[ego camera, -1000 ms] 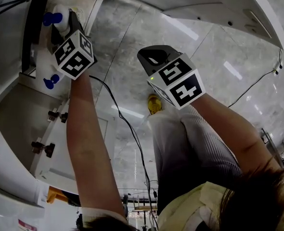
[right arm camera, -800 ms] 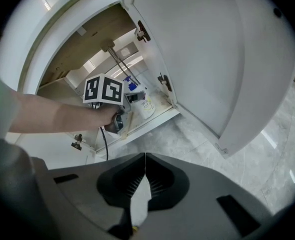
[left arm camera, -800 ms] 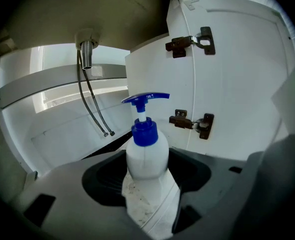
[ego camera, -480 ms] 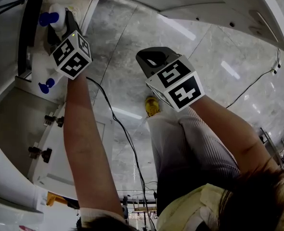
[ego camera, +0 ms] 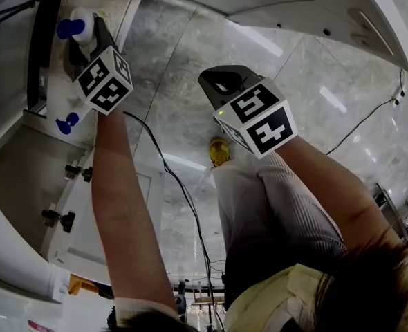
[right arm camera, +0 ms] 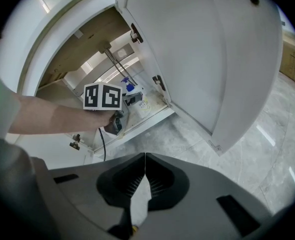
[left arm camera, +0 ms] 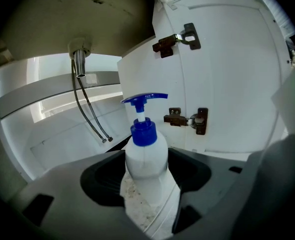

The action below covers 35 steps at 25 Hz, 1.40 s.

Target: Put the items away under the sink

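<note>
Left gripper view has my left tongs [left arm camera: 146, 154] clenched on the white pump bottle [left arm camera: 146, 166], which stands upright between the jaws just over the front lip of the speckled cabinet floor [left arm camera: 131, 196] under the sink. I can't tell whether its base is down yet. To do this well, I'd carry it a little deeper past the lip, lower it until the base sits flat, then ease the jaws apart and draw straight back so they don't catch its shoulder and tip it. Two thin hoses [left arm camera: 90, 111] hang from the sink's underside at the back left, beside the metal pipe stub [left arm camera: 79, 66], so I'd stay to the right of them, though not too far. The open cabinet door [left arm camera: 237, 69] with its dark hinges [left arm camera: 188, 120] stands close on that side. My right tongs [right arm camera: 145, 156] are shut on nothing, held outside the cabinet over the marble floor [ego camera: 314, 102] — free to steady things if needed. A black cable [ego camera: 184, 189] trails below my left arm.
</note>
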{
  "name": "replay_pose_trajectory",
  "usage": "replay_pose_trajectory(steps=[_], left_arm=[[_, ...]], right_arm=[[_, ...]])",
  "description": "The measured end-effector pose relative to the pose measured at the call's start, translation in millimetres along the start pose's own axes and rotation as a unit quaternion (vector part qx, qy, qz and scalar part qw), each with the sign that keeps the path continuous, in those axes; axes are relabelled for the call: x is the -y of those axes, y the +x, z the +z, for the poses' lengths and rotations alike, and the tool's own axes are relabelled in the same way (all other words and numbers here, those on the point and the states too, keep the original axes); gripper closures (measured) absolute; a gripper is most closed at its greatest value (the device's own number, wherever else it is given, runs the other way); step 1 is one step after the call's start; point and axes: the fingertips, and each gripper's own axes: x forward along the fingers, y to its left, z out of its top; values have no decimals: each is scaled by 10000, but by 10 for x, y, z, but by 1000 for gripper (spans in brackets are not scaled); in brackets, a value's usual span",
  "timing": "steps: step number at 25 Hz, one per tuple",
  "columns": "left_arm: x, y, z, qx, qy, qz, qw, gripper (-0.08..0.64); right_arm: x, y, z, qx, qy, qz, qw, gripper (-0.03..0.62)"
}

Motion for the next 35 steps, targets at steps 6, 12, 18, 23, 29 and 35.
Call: replay_pose_trajectory(steps=[6, 12, 18, 23, 29, 35], left_arm=[[-82, -34, 23, -27, -126, 67, 9999, 262], [-76, -142, 95, 7, -269, -51, 9996, 256], [62, -351, 36, -185, -76, -215, 9996, 256], [100, -551, -45, -378, -174, -305, 9987, 256], [151, -827, -72, -619, -242, -489, 9966, 256], [155, -1124, -45, -748, -379, -619, 9946, 258]], right_arm=[[-62, -50, 12, 80, -12, -7, 10000, 566], [-138, -145, 20, 160, 74, -63, 9998, 566], [-253, -248, 32, 248, 43, -80, 9997, 566], [-314, -354, 18, 296, 158, -50, 9994, 566], [-375, -540, -9, 341, 261, -128, 9990, 566], [-435, -721, 38, 435, 385, -232, 9980, 566]])
